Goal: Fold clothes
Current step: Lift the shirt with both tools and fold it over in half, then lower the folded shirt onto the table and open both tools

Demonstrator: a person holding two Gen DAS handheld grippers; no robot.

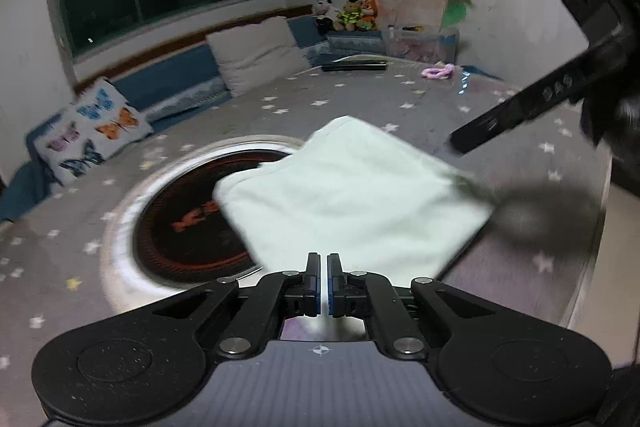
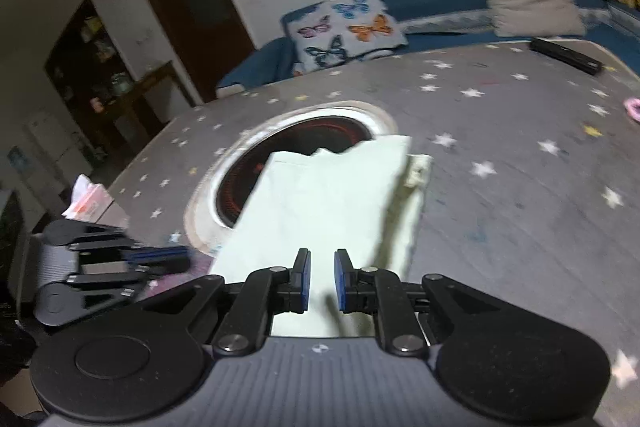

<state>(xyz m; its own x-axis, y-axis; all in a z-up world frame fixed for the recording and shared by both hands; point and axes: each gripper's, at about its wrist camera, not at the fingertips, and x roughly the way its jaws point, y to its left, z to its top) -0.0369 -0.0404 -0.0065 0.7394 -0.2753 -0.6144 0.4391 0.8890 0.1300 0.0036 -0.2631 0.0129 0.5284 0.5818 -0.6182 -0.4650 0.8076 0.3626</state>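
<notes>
A pale green folded garment (image 1: 352, 203) lies on the grey star-patterned tabletop (image 1: 400, 99), partly over a round black and red inset. It also shows in the right wrist view (image 2: 328, 203), with a label at its right edge. My left gripper (image 1: 324, 283) sits at the garment's near edge with its jaws nearly closed and nothing seen between them. My right gripper (image 2: 322, 279) hovers over the garment's near end, jaws a little apart and empty. The left gripper shows at the left of the right wrist view (image 2: 120, 267). The right gripper's body (image 1: 560, 83) crosses the upper right of the left wrist view.
The round inset (image 2: 304, 147) has a white rim. A black flat bar (image 1: 354, 66) and a pink ring toy (image 1: 438, 71) lie at the far side. Cushions (image 1: 256, 55), a butterfly pillow (image 2: 344, 23) and plush toys (image 1: 348, 11) line the bench behind. A plastic bag (image 2: 86, 201) sits off the table's left edge.
</notes>
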